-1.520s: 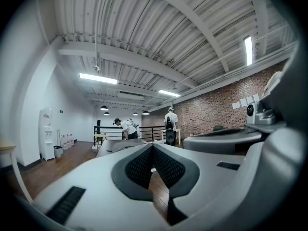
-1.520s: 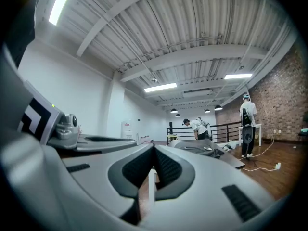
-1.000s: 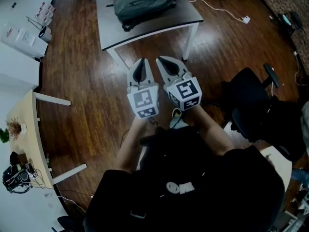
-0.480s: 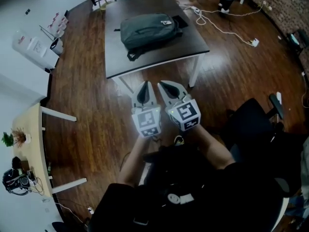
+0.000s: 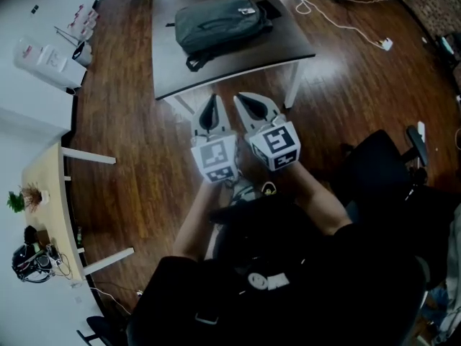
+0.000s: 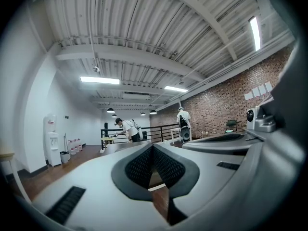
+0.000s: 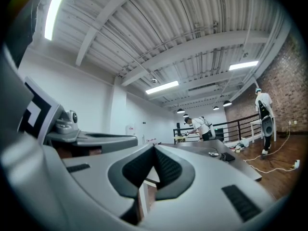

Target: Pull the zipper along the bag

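A dark grey backpack (image 5: 220,21) lies flat on the dark table (image 5: 238,67) at the top of the head view. Its zipper is too small to make out. My left gripper (image 5: 209,105) and right gripper (image 5: 246,101) are held side by side in front of my body, over the wooden floor, short of the table's near edge. Both are shut with nothing between the jaws. In the left gripper view the left gripper (image 6: 153,146) points level across the room, and in the right gripper view the right gripper (image 7: 154,149) does the same, with the table top beyond it.
A black office chair (image 5: 382,171) stands at my right. A light wooden desk (image 5: 43,193) is at the left, white boxes (image 5: 43,60) at the far left. White cables (image 5: 346,21) trail on the floor right of the table. A person (image 6: 126,128) bends at a far railing.
The head view has shifted, so the table and bag sit a little differently in frame. Both grippers stay shut, side by side, short of the table.
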`<state>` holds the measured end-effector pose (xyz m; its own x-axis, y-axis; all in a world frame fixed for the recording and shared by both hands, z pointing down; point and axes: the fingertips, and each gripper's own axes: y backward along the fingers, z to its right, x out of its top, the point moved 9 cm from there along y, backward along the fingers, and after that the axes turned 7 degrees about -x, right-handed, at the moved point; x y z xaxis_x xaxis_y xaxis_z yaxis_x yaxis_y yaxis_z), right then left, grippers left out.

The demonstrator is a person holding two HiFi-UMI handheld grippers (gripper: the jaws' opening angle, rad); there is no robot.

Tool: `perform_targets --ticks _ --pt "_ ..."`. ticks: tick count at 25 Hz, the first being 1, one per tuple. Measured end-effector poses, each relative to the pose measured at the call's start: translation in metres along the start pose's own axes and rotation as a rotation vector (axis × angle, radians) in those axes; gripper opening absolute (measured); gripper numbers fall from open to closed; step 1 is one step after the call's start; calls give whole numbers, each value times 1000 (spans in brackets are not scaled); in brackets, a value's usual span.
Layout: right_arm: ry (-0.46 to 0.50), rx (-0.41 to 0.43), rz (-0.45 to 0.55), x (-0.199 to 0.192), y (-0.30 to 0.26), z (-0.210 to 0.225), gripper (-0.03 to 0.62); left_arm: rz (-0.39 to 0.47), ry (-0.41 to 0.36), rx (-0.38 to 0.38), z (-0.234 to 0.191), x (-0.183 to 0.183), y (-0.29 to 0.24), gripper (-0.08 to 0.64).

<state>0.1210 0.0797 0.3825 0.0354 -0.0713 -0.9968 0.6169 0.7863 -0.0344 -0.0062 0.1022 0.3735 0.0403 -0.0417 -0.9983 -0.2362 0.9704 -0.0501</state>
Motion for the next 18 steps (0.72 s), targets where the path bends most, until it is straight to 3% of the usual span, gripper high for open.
perform_targets --ticks 18 --pt "25 -83 -26 4 -103 13 6 -2 19 -90 -71 -10 -87 6"
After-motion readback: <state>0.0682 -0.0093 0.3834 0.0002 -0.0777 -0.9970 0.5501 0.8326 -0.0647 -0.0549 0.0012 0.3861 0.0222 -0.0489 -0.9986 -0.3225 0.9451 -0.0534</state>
